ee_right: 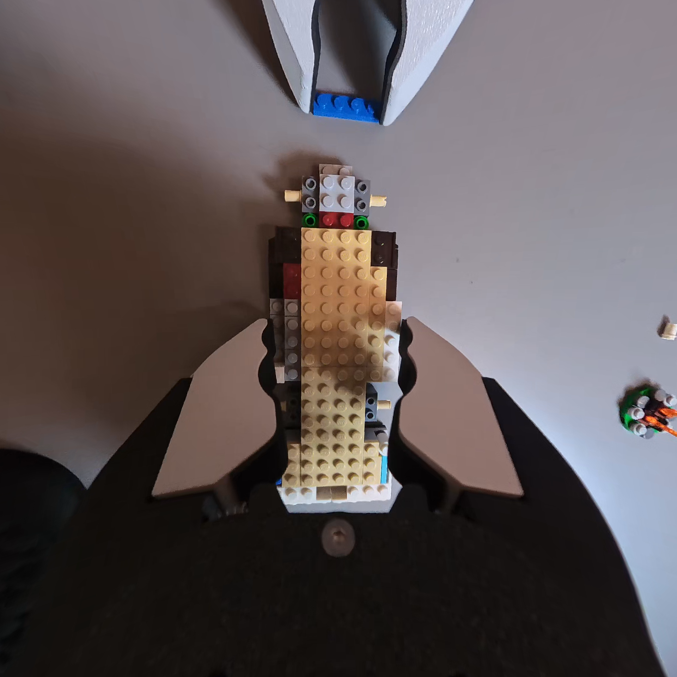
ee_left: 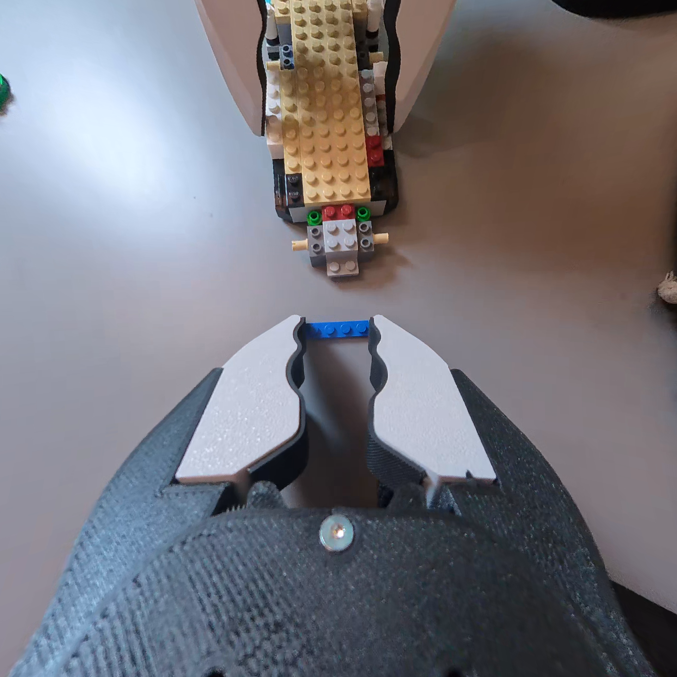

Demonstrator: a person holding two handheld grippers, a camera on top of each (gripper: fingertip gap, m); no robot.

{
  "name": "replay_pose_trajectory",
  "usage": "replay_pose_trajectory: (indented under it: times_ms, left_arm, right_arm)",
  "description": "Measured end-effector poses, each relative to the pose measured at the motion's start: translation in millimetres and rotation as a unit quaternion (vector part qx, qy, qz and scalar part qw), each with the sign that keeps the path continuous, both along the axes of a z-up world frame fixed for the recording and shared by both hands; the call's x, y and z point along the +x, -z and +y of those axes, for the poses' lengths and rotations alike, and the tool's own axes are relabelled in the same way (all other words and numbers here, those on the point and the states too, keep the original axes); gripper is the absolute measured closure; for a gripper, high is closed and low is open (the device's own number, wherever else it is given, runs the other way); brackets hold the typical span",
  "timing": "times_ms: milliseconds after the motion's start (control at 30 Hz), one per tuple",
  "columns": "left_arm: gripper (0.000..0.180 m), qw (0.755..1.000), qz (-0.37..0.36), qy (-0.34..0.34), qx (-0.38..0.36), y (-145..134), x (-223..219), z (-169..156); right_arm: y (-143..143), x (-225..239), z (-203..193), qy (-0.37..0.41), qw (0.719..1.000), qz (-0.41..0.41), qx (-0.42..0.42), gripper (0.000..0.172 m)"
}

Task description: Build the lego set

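My left gripper (ee_left: 337,322) is shut on a thin blue plate (ee_left: 339,329), with a pad against each short end, low over the grey table (ee_left: 146,256). The right wrist view shows the same grip from the front (ee_right: 344,106). Just beyond it stands a long brick model (ee_left: 329,146) with a tan studded top and a grey nose with green and red studs. My right gripper (ee_right: 335,324) is open, and the model (ee_right: 337,293) stands between its fingers. Its pads lie close along the model's sides.
A small green piece (ee_left: 3,91) lies at the left edge. A round green base with grey and orange parts (ee_right: 648,414) and a small cream piece (ee_right: 668,329) lie to the right of the model. A dark object (ee_left: 622,7) sits at the far right. The grippers' ends are close to 10 cm from one another.
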State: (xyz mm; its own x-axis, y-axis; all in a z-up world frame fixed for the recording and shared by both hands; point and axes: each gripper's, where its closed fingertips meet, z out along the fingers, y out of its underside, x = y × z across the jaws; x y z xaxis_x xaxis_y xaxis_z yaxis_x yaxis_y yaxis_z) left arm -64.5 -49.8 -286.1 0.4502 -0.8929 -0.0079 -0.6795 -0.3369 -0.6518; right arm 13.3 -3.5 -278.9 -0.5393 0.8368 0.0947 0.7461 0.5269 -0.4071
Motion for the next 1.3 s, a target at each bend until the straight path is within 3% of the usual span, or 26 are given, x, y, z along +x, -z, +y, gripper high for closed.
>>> replay_pose_trajectory:
  times_ms: [467, 600, 1300]
  left_arm:
    - [0.148, 1.0, -0.005, 0.003, 0.012, -0.8, 16.0, 4.9]
    - [0.139, 1.0, -0.01, 0.001, 0.021, -2.5, 14.1, 4.1]
    - [0.145, 0.999, -0.01, 0.006, 0.037, -2.4, 6.9, 1.6]
  right_arm:
    - [6.0, 0.6, -1.3, 0.01, 1.0, -0.006, -0.003, 0.102]
    - [3.6, -4.8, -3.3, 0.023, 0.999, 0.008, -0.021, 0.102]
    - [5.5, -3.4, -6.4, 0.051, 0.998, -0.042, 0.018, 0.102]
